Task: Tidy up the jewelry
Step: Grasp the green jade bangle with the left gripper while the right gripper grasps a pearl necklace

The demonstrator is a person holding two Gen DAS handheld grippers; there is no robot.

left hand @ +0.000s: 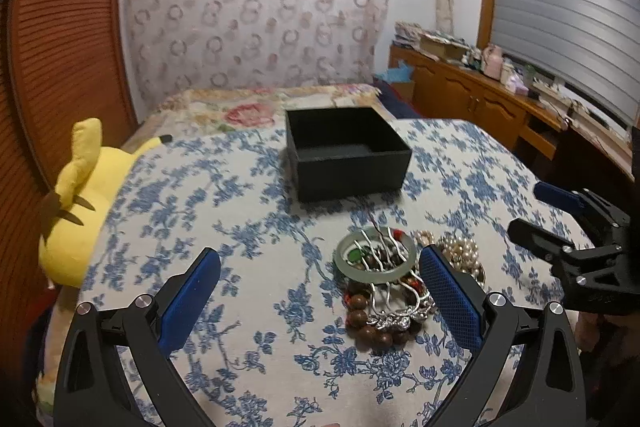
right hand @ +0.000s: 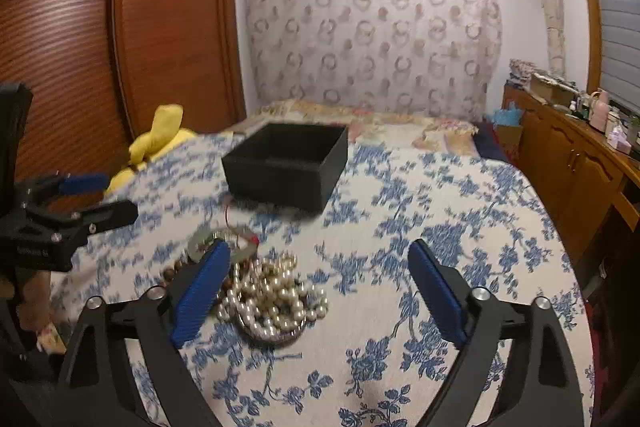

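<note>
A heap of jewelry lies on the blue-flowered cloth: a pale green jade bangle (left hand: 374,254), a silver hair comb (left hand: 394,309), brown wooden beads (left hand: 362,319) and a pearl necklace (left hand: 460,253). The pearl necklace (right hand: 272,297) and the bangle (right hand: 208,239) also show in the right wrist view. An open, empty black box (left hand: 348,153) stands behind the heap; it also shows in the right wrist view (right hand: 286,167). My left gripper (left hand: 320,283) is open, just left of the heap. My right gripper (right hand: 318,279) is open over the cloth, its left finger beside the pearls.
A yellow plush toy (left hand: 78,203) lies at the table's left edge. A bed with a floral cover (left hand: 248,107) is behind the table. A wooden sideboard (left hand: 480,99) with clutter runs along the right wall. A wooden wardrobe (right hand: 120,39) stands at left.
</note>
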